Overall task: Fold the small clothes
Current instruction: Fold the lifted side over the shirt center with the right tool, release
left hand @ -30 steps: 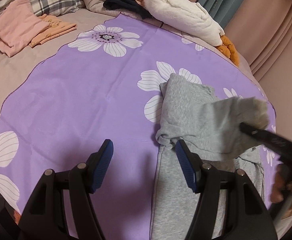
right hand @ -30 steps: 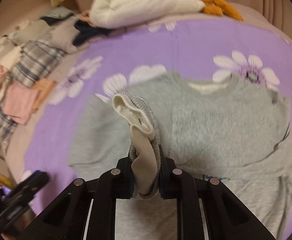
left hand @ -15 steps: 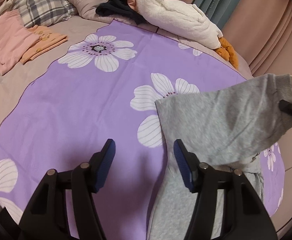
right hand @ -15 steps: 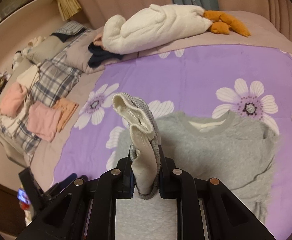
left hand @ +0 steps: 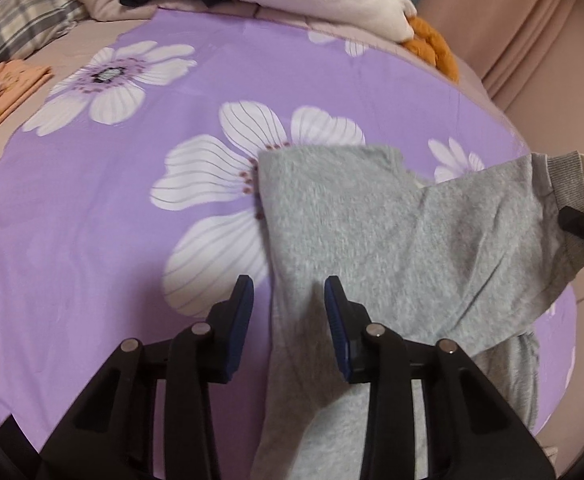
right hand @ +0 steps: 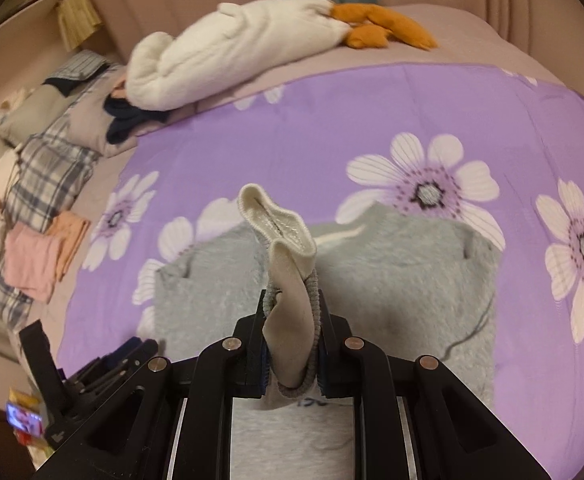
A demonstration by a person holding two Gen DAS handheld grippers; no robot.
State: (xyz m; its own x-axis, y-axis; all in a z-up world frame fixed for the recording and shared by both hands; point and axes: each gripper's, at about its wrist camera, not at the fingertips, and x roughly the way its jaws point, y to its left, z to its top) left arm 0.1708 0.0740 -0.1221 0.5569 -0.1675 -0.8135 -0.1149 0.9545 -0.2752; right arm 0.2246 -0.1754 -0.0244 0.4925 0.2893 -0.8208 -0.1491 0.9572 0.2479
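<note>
On the purple flowered sheet (left hand: 112, 208), my right gripper (right hand: 292, 344) clamps the gray sweatshirt (left hand: 372, 232) by its cuff (right hand: 288, 248), lifting the sleeve to fold inward, while my left gripper (left hand: 288, 312) hangs over the side edge, jaws closing, pads not yet pressing.

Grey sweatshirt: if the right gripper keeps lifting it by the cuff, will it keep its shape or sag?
Probably sag: the grey sweatshirt drapes limply from the cuff pinched in the right gripper. It looks light, since one cuff carries the sleeve. Its fleecy surface likely drags on the purple floral sheet.
</note>
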